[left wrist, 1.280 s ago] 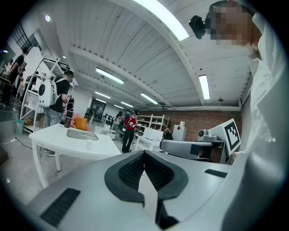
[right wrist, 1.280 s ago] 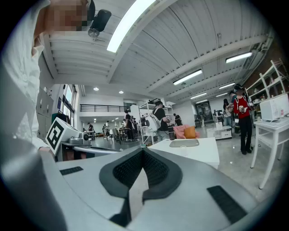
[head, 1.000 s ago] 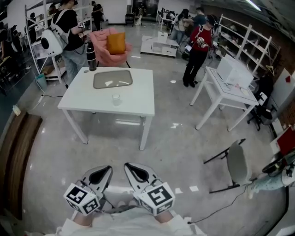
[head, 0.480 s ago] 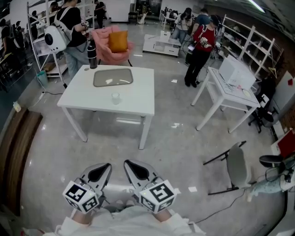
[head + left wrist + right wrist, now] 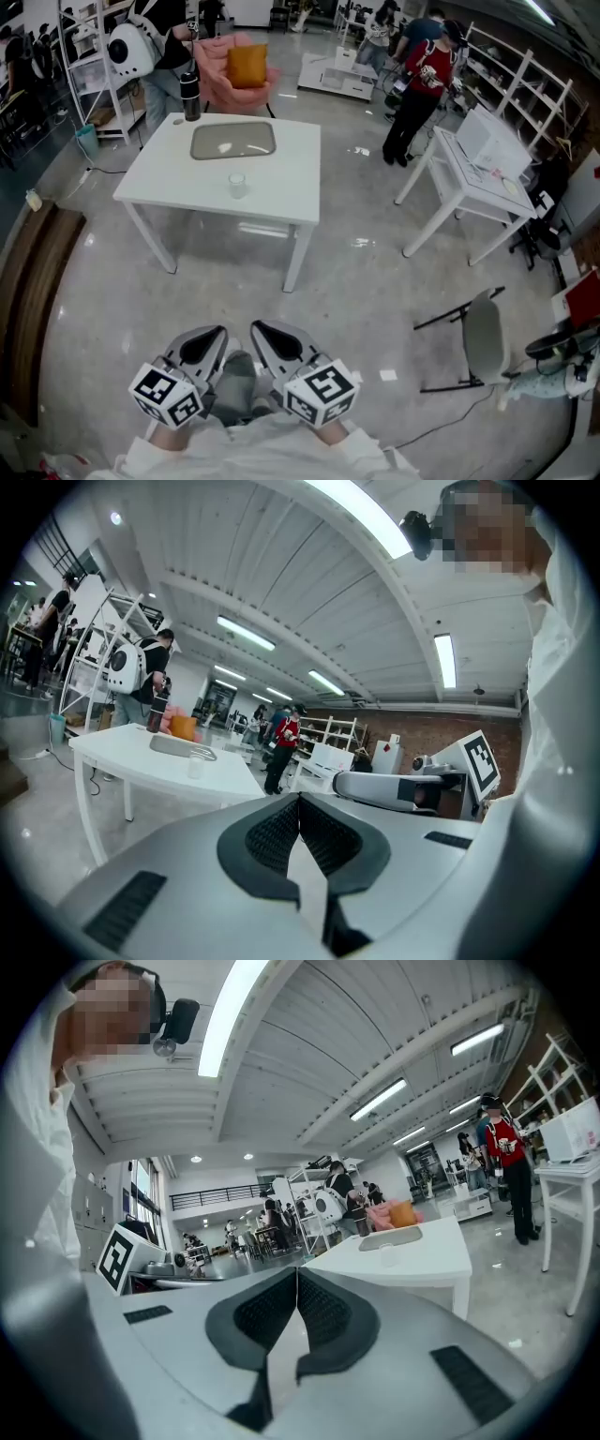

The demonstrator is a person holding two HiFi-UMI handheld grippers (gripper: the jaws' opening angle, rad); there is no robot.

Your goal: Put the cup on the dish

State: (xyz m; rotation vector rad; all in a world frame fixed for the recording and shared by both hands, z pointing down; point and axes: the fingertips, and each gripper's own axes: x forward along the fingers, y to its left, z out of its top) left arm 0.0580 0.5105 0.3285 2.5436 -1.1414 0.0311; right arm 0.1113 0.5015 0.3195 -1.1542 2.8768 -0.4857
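Both claws are closed and empty. In the head view the left gripper and right gripper sit side by side low in the frame, close to the person's body and well apart from the white table. The clear cup stands on the tabletop near the grey dish but not on it, and a dark bottle stands at the table's far corner. In the left gripper view the jaws meet at their tips with nothing between them; the table, dish and cup show far off at the left. In the right gripper view the jaws are likewise pressed together, and the cup stands just in front of the dish on the distant table.
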